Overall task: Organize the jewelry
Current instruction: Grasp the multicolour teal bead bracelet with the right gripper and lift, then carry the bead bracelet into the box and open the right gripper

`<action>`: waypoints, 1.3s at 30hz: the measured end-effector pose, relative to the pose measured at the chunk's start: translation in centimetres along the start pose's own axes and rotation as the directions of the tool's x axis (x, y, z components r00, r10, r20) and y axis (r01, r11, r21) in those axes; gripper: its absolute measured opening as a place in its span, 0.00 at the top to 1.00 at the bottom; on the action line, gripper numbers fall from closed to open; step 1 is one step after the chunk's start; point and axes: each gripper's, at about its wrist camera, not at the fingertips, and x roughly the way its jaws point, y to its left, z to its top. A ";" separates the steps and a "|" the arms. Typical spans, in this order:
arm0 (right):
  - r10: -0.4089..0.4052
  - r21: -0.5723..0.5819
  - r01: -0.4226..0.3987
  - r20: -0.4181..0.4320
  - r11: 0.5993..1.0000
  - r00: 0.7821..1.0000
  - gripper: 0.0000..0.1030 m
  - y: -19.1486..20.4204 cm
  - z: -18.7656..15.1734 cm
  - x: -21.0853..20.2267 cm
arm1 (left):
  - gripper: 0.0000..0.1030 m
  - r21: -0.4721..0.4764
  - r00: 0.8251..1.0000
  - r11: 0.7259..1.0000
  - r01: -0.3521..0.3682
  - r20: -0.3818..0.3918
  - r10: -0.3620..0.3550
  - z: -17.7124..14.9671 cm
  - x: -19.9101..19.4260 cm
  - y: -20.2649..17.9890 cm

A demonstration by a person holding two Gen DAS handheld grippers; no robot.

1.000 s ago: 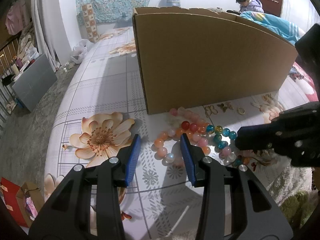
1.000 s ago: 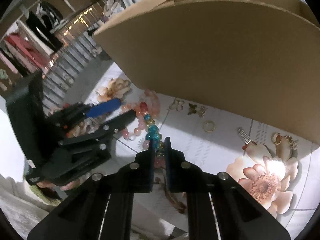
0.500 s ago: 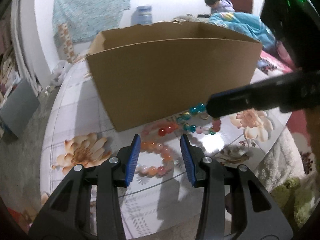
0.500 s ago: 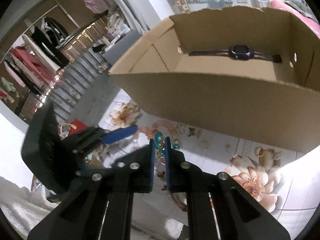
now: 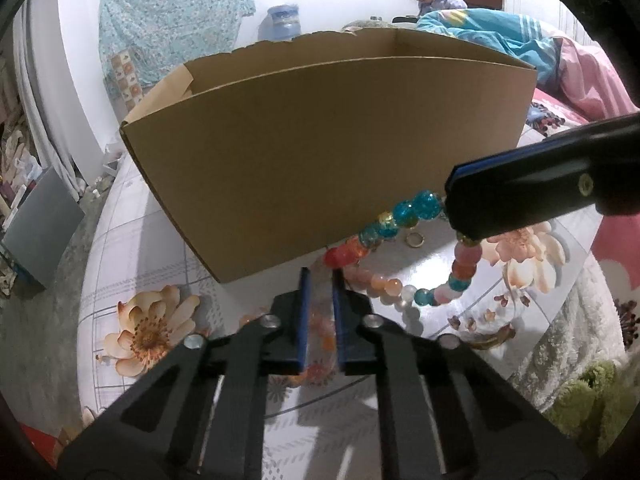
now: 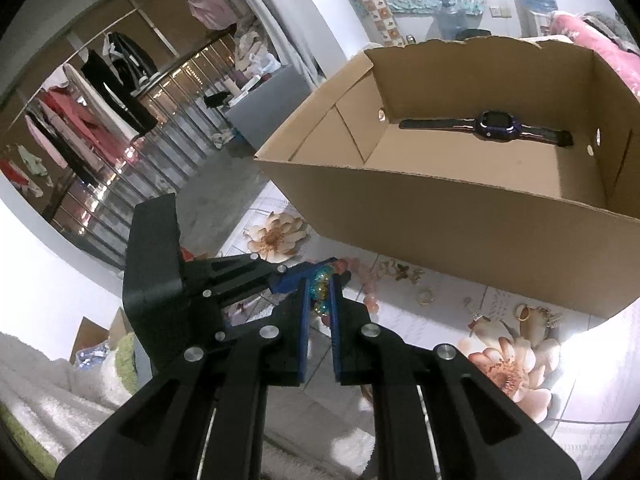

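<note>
Cardboard box (image 6: pixel 460 216), far side of the floral surface (image 5: pixel 132 240): holds one dark watch (image 6: pixel 496 124); nothing else visible inside. Multicoloured bead bracelet (image 5: pixel 412 210): lifted clear of the surface, right gripper (image 6: pixel 320 284) fingers clamped narrow on its blue beads, just near of the box wall. Left gripper (image 5: pixel 319 276): fingers closed together, pale peach beads between them. Outstanding: ring (image 5: pixel 415 240), earrings (image 6: pixel 400 270) and charms on the surface. Change: a second ago the bracelet lay flat and the left fingers stood wide.
</note>
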 end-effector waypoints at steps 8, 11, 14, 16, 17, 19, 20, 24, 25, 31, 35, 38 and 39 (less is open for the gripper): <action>0.020 0.001 -0.020 0.052 1.000 0.998 0.91 -0.3 0.3 -2.0 | 1.00 -0.039 0.998 0.999 0.022 0.061 -0.020 1.1 -1.9 0.7; 0.030 -0.007 -0.030 0.071 1.000 0.997 0.91 -0.1 0.5 -2.6 | 1.00 -0.025 0.997 0.998 0.052 0.054 -0.051 1.1 -2.4 0.5; 0.029 -0.007 -0.028 0.069 1.000 0.997 0.91 -0.3 0.5 -2.6 | 0.94 -0.018 0.997 0.997 0.070 0.041 -0.069 1.0 -2.4 0.0; 0.033 0.000 -0.033 0.064 0.999 0.997 0.91 -0.5 0.3 -2.7 | 0.77 -0.026 0.994 0.994 0.106 0.022 -0.106 0.7 -2.3 -0.2; 0.037 0.006 -0.038 0.061 0.999 0.997 0.91 -0.7 0.1 -2.7 | 0.71 -0.026 0.993 0.993 0.114 0.020 -0.114 0.4 -2.3 -0.3; 0.044 0.014 -0.045 0.060 0.999 0.997 0.91 -0.7 -0.2 -2.9 | 0.68 -0.020 0.991 0.990 0.136 0.007 -0.136 0.0 -2.1 -0.7; 0.051 0.020 -0.052 0.059 0.998 0.997 0.91 -0.8 -0.3 -3.0 | 0.68 -0.016 0.990 0.990 0.144 -0.003 -0.144 -0.1 -1.8 -1.0; 0.066 0.039 -0.068 0.057 0.997 0.996 0.91 -1.3 -0.7 -3.1 | 0.68 -0.005 0.988 0.988 0.151 -0.021 -0.152 0.3 -0.7 -1.8; 0.071 0.043 -0.074 0.056 0.996 0.996 0.91 -1.4 -0.8 -3.1 | 0.68 -0.002 0.987 0.988 0.156 -0.021 -0.156 0.4 -0.5 -1.9; 0.101 0.056 -0.103 0.043 0.993 0.994 0.91 -1.6 -1.3 -2.9 | 0.68 0.008 0.986 0.987 0.162 -0.036 -0.162 0.8 0.9 -2.3; 0.105 0.059 -0.107 0.044 0.992 0.993 0.91 -1.7 -1.6 -2.9 | 0.85 -0.006 0.987 0.988 0.154 -0.044 -0.154 0.9 1.6 -2.1; 0.105 0.063 -0.108 0.044 0.992 0.993 0.91 -1.9 -1.6 -2.8 | 0.92 -0.020 0.988 0.988 0.150 -0.038 -0.151 1.2 1.7 -1.9; 0.106 0.063 -0.109 0.046 0.992 0.993 0.91 -1.9 -1.6 -2.9 | 0.91 -0.020 0.989 0.989 0.147 -0.031 -0.148 1.2 1.6 -1.9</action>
